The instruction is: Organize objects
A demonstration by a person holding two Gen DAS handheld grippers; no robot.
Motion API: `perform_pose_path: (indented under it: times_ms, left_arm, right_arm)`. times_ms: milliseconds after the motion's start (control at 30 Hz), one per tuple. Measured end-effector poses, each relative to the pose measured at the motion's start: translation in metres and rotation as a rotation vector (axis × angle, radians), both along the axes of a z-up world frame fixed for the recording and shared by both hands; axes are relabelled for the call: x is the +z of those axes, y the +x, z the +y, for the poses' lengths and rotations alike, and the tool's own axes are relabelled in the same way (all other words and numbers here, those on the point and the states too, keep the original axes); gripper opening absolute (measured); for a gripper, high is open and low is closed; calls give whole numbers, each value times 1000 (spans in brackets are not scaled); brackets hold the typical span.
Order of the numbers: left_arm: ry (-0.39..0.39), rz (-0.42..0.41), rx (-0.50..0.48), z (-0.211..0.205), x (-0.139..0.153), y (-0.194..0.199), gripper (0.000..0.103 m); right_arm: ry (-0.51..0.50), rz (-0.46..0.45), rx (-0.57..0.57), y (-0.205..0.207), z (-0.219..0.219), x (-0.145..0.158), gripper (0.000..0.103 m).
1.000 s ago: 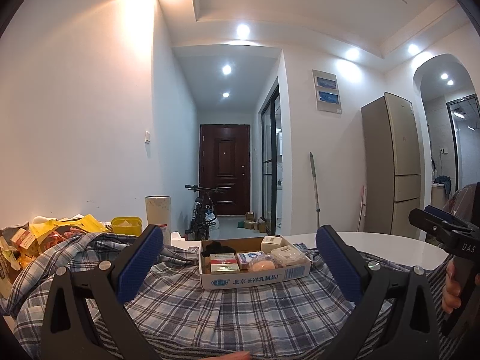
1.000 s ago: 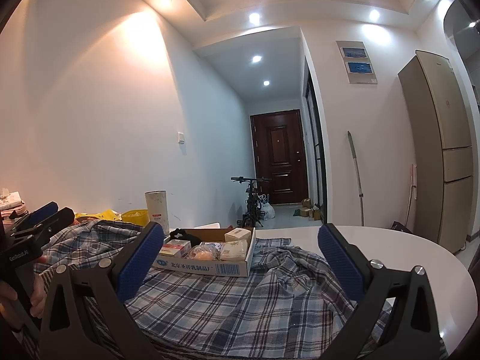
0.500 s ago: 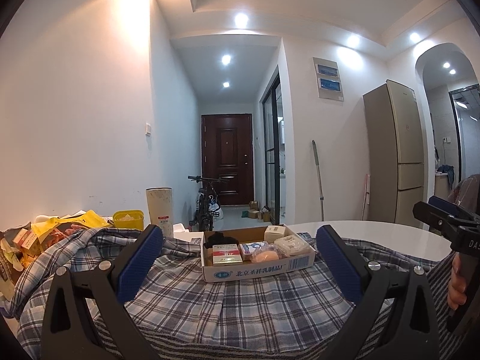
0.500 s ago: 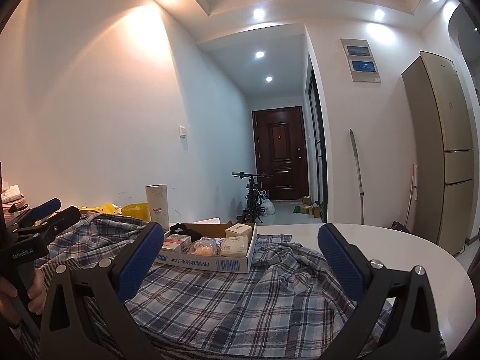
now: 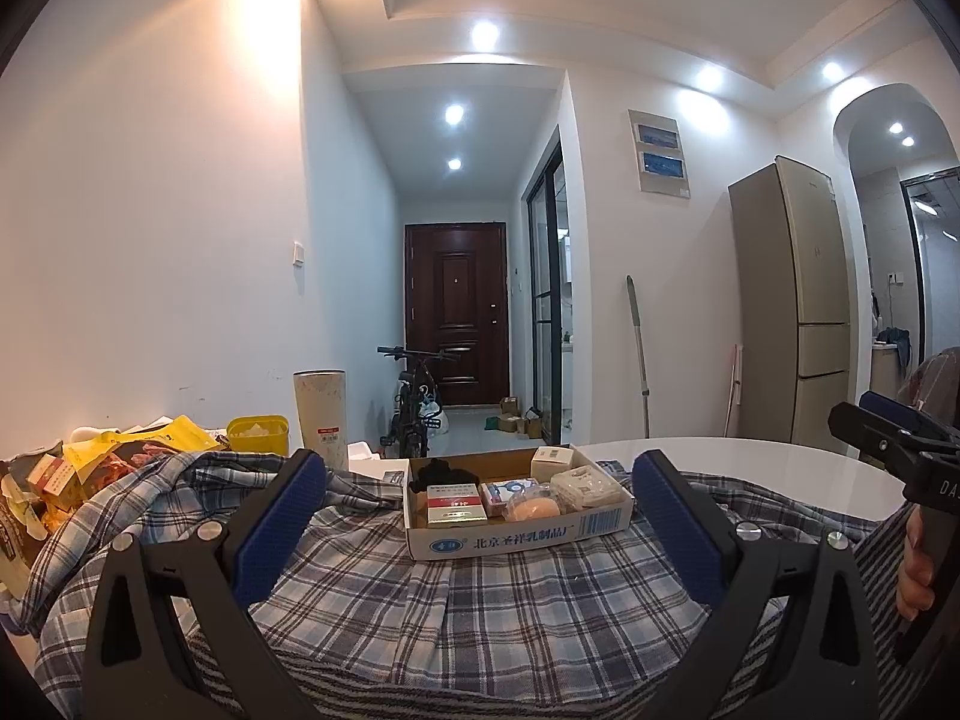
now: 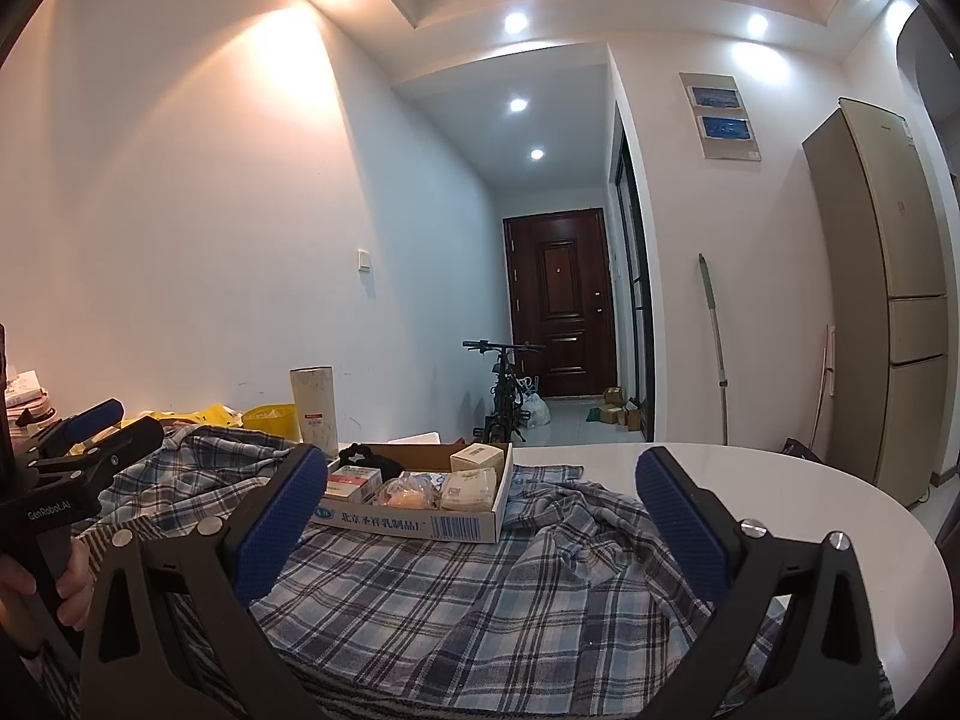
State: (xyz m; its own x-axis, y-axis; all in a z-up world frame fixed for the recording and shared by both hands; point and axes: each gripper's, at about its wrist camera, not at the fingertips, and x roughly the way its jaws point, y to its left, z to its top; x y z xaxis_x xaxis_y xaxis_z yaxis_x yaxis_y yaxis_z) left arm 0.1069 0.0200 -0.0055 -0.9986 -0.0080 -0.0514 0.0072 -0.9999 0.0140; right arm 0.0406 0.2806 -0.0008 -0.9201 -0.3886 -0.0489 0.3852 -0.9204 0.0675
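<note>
2 grippers held over a white round table [image 6: 750,480], both spread wide and holding nothing. Left gripper [image 5: 480,516] hovering above a plaid shirt [image 5: 480,600], its blue pads [image 5: 282,516] framing a shallow cardboard box [image 5: 516,531] straight ahead. Right gripper [image 6: 480,516] likewise above the shirt, with the box [image 6: 420,519] ahead and slightly left between its pads [image 6: 678,522]. Box resting on the rumpled shirt, near the table's far side. Inside, seen from the left wrist: a red-and-white carton [image 5: 454,503] at front left, a black item [image 5: 435,471] behind it, a small blue-and-white packet [image 5: 503,491], an orange round thing in clear wrap [image 5: 531,507], a pale wrapped block [image 5: 585,486] and a small beige carton [image 5: 552,461] at the back right. Beyond the box, a tall pale cylinder [image 5: 320,414] upright, just beside a yellow tub [image 5: 258,433]. Yellow packets and snack bags [image 5: 90,468] piled at the far left. Right gripper also visible at the left view's right edge [image 5: 888,438], gripped by a hand [image 5: 915,576].
</note>
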Motion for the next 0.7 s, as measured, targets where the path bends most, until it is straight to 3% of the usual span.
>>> perform_pose_path:
  times_ms: [700]
  left_arm:
    - [9, 5, 28, -5, 0, 1, 103]
  right_arm:
    - [0, -4, -1, 0, 1, 1, 103]
